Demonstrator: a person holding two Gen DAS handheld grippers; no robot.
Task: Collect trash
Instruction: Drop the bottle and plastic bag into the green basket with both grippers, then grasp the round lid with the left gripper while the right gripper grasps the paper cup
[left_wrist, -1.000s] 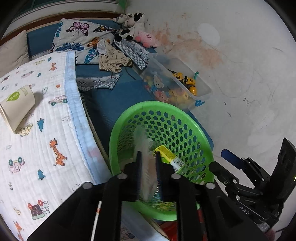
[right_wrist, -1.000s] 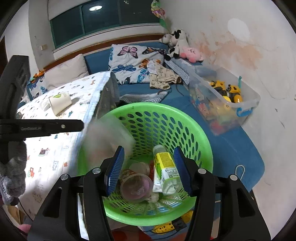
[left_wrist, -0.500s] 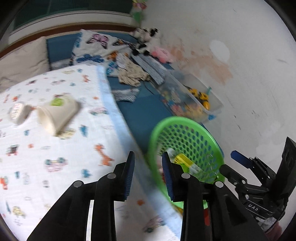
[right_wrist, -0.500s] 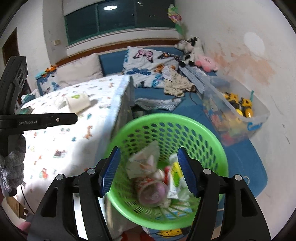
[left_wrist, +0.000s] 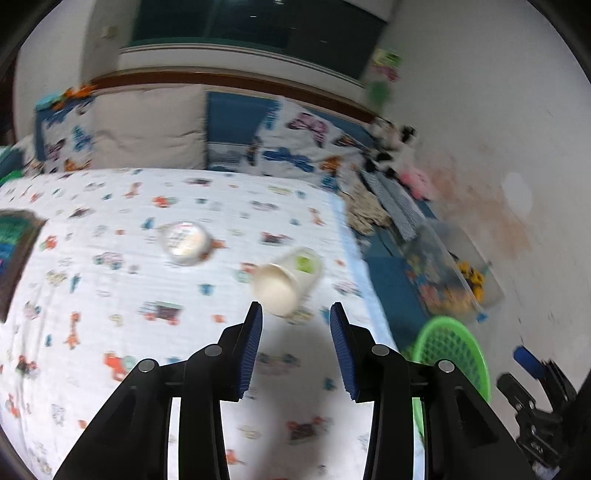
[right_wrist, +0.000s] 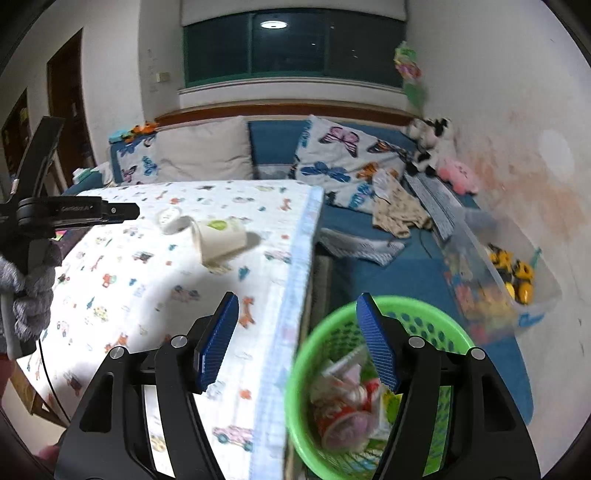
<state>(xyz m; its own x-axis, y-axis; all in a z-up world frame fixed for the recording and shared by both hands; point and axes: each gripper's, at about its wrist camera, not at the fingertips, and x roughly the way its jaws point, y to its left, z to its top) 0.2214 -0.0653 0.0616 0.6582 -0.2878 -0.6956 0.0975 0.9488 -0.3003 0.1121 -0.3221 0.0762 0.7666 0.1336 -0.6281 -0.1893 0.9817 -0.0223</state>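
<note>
A white paper cup (left_wrist: 286, 280) lies on its side on the patterned blanket (left_wrist: 110, 258), just beyond my open, empty left gripper (left_wrist: 295, 325). It also shows in the right wrist view (right_wrist: 219, 236). A round white lid (left_wrist: 184, 242) lies to its left. The green basket (right_wrist: 439, 325) holds several pieces of trash (right_wrist: 347, 402) and sits right of the blanket's edge; its rim shows in the left wrist view (left_wrist: 465, 350). My right gripper (right_wrist: 295, 332) is open and empty above the blanket edge and the basket.
A clear toy bin (right_wrist: 509, 273) stands by the stained wall on the blue mattress (right_wrist: 399, 273). Pillows (right_wrist: 203, 151), clothes (right_wrist: 399, 210) and plush toys (right_wrist: 432, 140) lie at the back. A dark book (left_wrist: 14, 251) lies at the blanket's left.
My left gripper let go of a wrapper into the basket, opened, and swung left over the blanket towards the paper cup. The right gripper drew back and left from above the basket.
</note>
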